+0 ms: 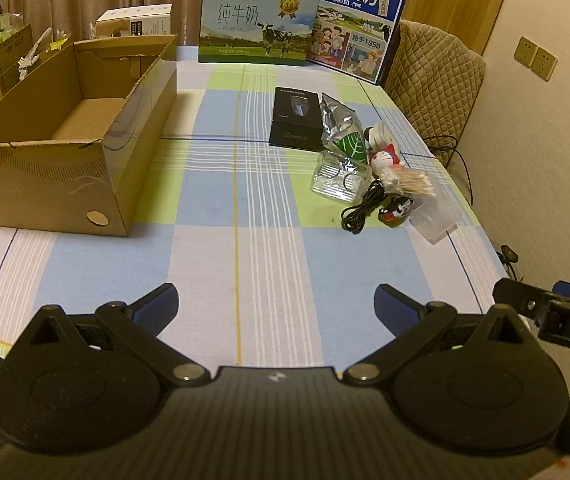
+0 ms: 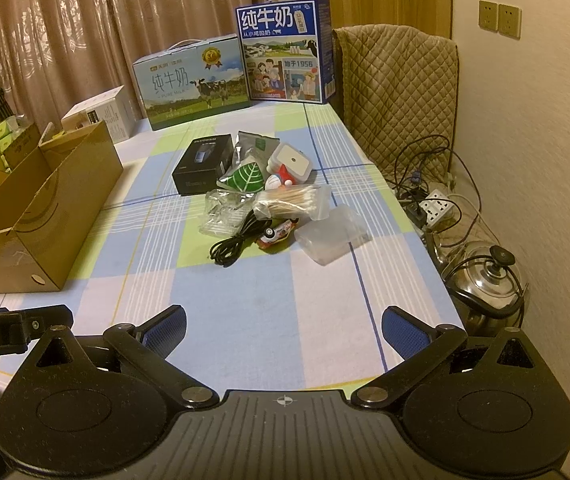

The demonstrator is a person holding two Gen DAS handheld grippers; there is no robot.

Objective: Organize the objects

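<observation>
An open cardboard box [image 1: 69, 136] [image 2: 41, 216] stands on the left of the checked tablecloth, with nothing inside that I can see. Right of centre lies a heap: a black carton [image 1: 295, 118] [image 2: 203, 166], a foil pouch with a green leaf [image 1: 347, 140] [image 2: 247, 176], a bag of cotton swabs [image 1: 409, 182] [image 2: 293, 200], a coiled black cable [image 1: 359, 210] [image 2: 235, 244], a toy car [image 2: 275, 234], a small figurine [image 1: 385, 158] and a clear plastic case [image 1: 435, 216] [image 2: 331, 238]. My left gripper [image 1: 277, 304] and right gripper [image 2: 283, 326] are open over bare cloth near the front edge, well short of the heap.
Two milk cartons [image 1: 255, 24] [image 2: 283, 52] stand at the far edge, a white box [image 2: 101, 114] beside them. A quilted chair back [image 2: 397, 92], a power strip with cables [image 2: 435, 204] and a steel kettle [image 2: 489, 276] lie off the table's right side.
</observation>
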